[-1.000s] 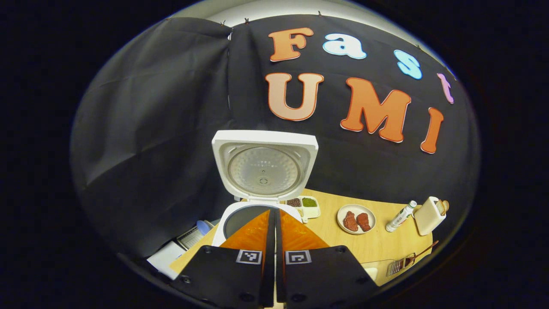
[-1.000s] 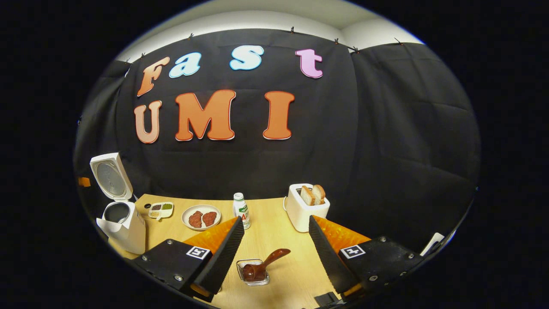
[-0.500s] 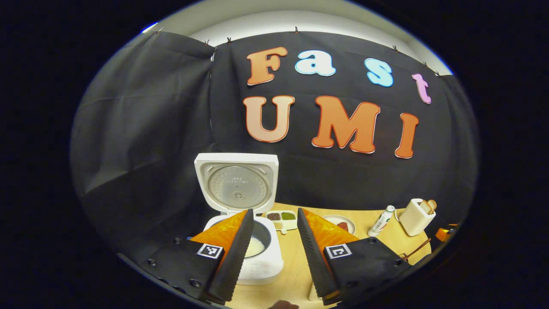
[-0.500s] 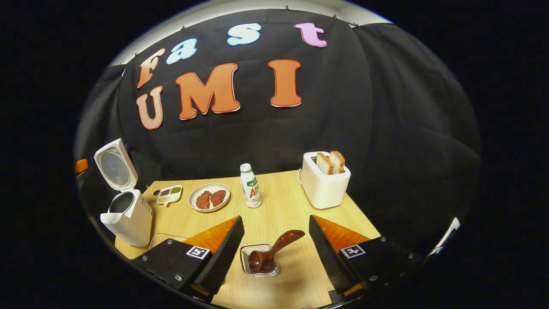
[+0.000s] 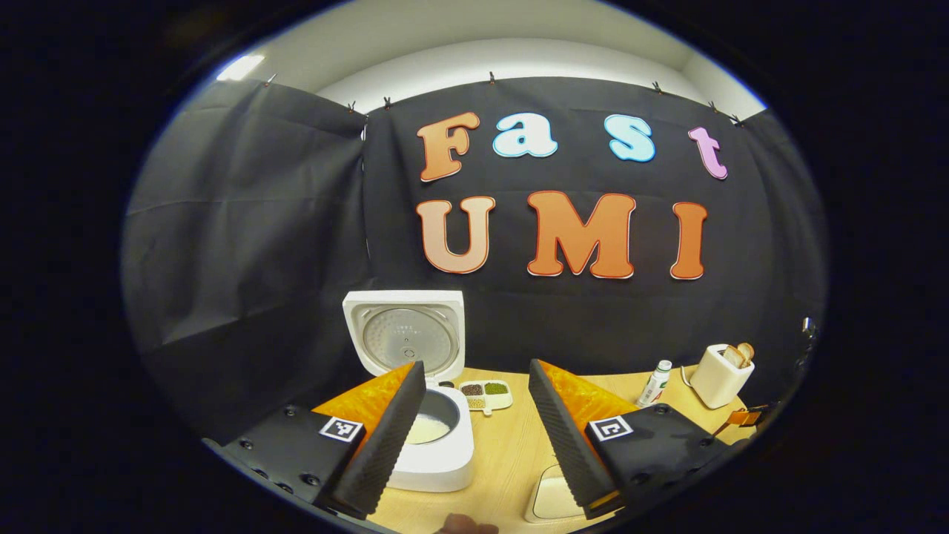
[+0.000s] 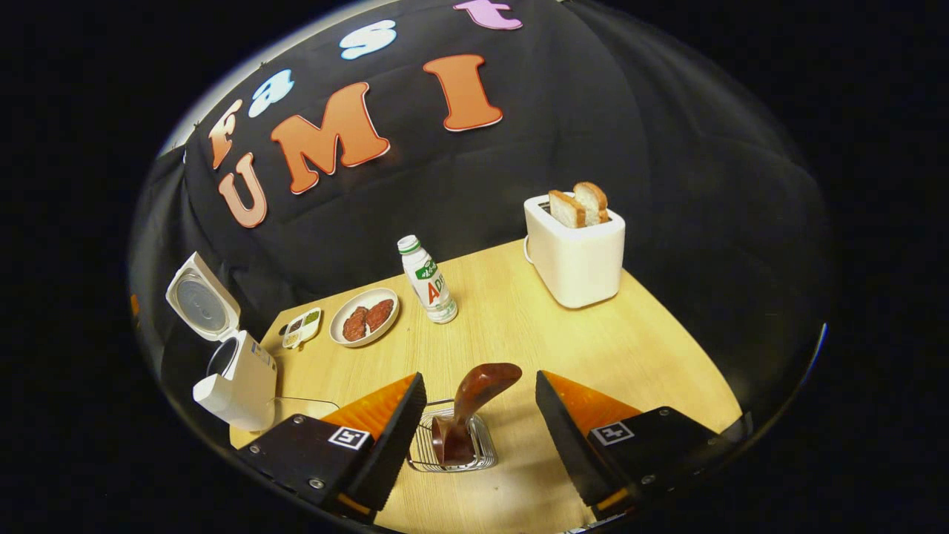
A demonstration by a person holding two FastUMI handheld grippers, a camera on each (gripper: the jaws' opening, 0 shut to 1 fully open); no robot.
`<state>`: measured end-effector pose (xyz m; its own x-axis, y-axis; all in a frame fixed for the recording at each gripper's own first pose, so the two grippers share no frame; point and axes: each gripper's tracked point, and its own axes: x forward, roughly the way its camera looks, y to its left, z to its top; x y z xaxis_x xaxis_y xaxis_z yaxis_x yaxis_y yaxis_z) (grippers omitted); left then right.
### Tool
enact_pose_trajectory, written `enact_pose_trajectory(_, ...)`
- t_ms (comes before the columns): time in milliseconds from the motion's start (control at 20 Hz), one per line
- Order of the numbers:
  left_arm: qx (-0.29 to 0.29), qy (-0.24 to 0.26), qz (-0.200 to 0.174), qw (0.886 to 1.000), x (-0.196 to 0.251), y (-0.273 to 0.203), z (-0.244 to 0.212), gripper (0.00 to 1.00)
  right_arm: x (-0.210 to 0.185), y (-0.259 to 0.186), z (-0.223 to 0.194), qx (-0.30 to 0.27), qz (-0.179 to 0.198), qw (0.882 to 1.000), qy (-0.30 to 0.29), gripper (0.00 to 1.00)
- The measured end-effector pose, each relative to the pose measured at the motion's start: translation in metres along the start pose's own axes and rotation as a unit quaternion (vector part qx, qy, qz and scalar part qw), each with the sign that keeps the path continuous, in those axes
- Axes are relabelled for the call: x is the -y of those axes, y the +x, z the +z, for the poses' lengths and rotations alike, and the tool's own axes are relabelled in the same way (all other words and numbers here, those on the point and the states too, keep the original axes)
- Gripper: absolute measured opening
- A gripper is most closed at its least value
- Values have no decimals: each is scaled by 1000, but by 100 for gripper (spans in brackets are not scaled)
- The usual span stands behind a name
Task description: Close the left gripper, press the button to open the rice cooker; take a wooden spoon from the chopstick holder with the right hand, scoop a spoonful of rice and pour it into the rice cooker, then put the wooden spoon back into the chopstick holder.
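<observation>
The white rice cooker (image 5: 437,452) stands with its lid (image 5: 404,337) raised, and some white rice lies in its pot. My left gripper (image 5: 475,364) is open, a little back from the cooker, with nothing between its fingers. In the right gripper view the cooker (image 6: 237,374) is at the table's far left. The dark wooden spoon (image 6: 474,397) stands in the wire chopstick holder (image 6: 426,449), handle up. My right gripper (image 6: 479,375) is open just above it. The handle rises between the two fingers and touches neither.
On the table stand a white toaster (image 6: 574,241) with bread, a bottle (image 6: 428,280), a plate of meat (image 6: 363,317) and a small seasoning tray (image 6: 300,328). A pale container (image 5: 552,497) sits right of the cooker, near the front edge.
The left gripper went from shut to open and drew back from the cooker. The right gripper tilted down and came closer over the spoon and holder.
</observation>
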<state>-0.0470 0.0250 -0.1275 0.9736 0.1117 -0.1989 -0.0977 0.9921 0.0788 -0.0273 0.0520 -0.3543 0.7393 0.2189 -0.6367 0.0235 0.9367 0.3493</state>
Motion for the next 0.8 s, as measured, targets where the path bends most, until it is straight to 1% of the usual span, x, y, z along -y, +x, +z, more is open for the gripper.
enact_pose_trajectory(100,3,-3,6,1000,3,-9,-1,94,-2,11,-8,-7,13,1000,16,91)
enact_pose_trajectory(200,-1,1,18,1000,2,-16,-6,94,-6,18,-13,-10,28,999,32,84)
enact_pose_trajectory(250,-3,3,19,1000,4,-19,-8,94,-8,22,-14,-9,36,999,37,77)
enact_pose_trajectory(300,-5,6,22,1000,4,-23,-8,95,-11,24,-15,-5,43,998,39,73)
enact_pose_trajectory(350,-8,8,22,1000,6,-25,-10,95,-11,26,-15,-2,47,998,39,65)
enact_pose_trajectory(400,-10,9,23,1000,8,-26,-11,95,-13,29,-15,3,49,998,41,61)
enact_pose_trajectory(450,-11,9,22,1000,9,-26,-10,95,-14,31,-15,3,52,998,44,51)
enact_pose_trajectory(500,-11,10,20,1000,12,-27,-10,95,-15,31,-17,1,52,997,51,45)
enact_pose_trajectory(550,-11,11,19,1000,14,-27,-9,95,-15,31,-18,0,52,997,56,35)
enact_pose_trajectory(650,-10,14,12,1000,20,-24,-8,95,-16,30,-18,4,54,996,65,27)
enact_pose_trajectory(800,-8,19,-5,1000,32,-19,-7,96,-16,24,-21,10,49,995,88,23)
